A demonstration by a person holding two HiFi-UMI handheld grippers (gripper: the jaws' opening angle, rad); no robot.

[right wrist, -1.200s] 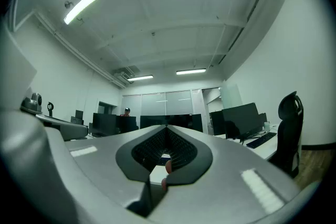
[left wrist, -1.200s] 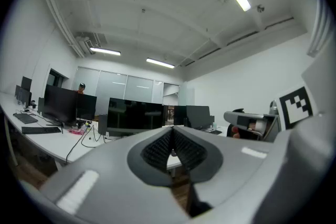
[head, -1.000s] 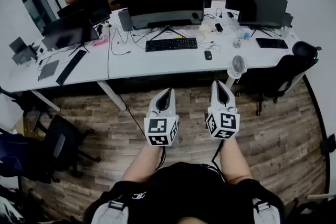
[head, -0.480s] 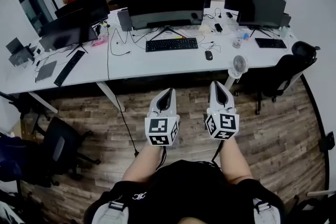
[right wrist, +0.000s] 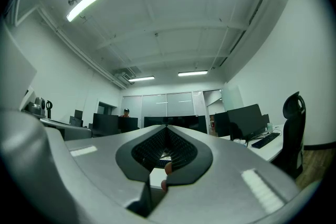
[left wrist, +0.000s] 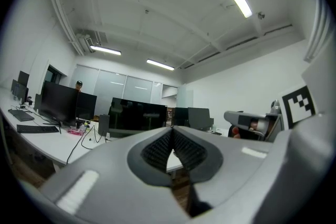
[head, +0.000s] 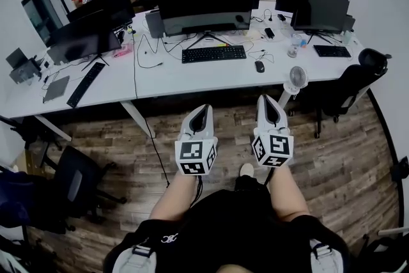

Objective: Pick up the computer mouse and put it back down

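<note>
Since the computer mouse (head: pixel 259 66) lies on the desk (head: pixel 166 77) beside the keyboard (head: pixel 214 54), well ahead of the left gripper (head: pixel 202 113) and right gripper (head: pixel 268 105), both clenched empty, step closer and open the right jaws.

Black computer mouse (head: pixel 259 66), white desk (head: pixel 172 77), brown plank floor (head: pixel 345 163)

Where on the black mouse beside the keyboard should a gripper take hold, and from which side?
Grip the mouse across its long flanks, near the middle, coming down from above. It lies flat on the desk, its long axis seemingly pointing away from the person, so its narrow width suits the jaws. The right gripper, now shut, looks nearer.
</note>
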